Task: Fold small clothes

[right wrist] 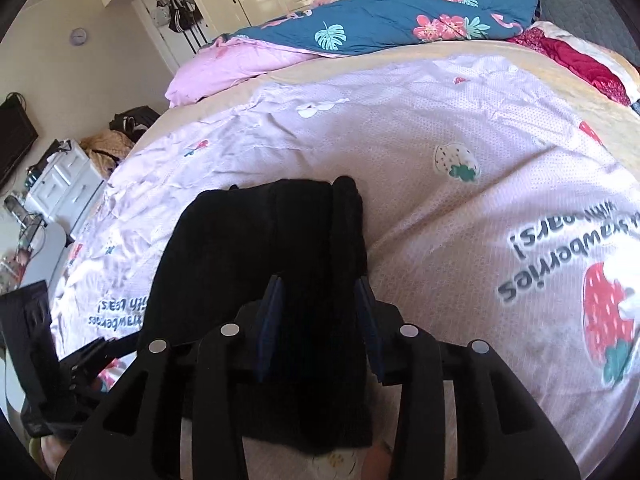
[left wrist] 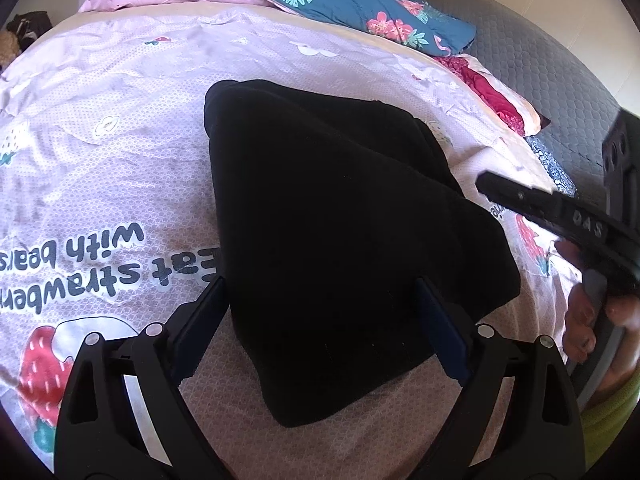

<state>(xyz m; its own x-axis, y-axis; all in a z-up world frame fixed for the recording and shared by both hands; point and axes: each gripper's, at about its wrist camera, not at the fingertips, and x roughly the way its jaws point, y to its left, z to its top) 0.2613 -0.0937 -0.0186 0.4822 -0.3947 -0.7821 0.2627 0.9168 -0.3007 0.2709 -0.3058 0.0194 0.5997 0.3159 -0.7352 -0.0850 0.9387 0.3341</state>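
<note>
Left gripper (left wrist: 320,308) spread wide at lower centre of left wrist view, both pads hovering either side of black garment (left wrist: 328,240), nothing gripped; probably lined up to take near edge for next fold. Garment lying flat mid-frame on pink strawberry bedsheet (left wrist: 120,160), already doubled over by the look of it. Right gripper (right wrist: 318,304) at lower centre of right wrist view, partly open, 2 pads straddling garment's near strip, not visibly pinching; likely just a release. Further right and up: blue floral quilt (right wrist: 380,16), pink pillow (right wrist: 224,76), red fabric (right wrist: 576,64), all well apart. No obstruction near garment.
</note>
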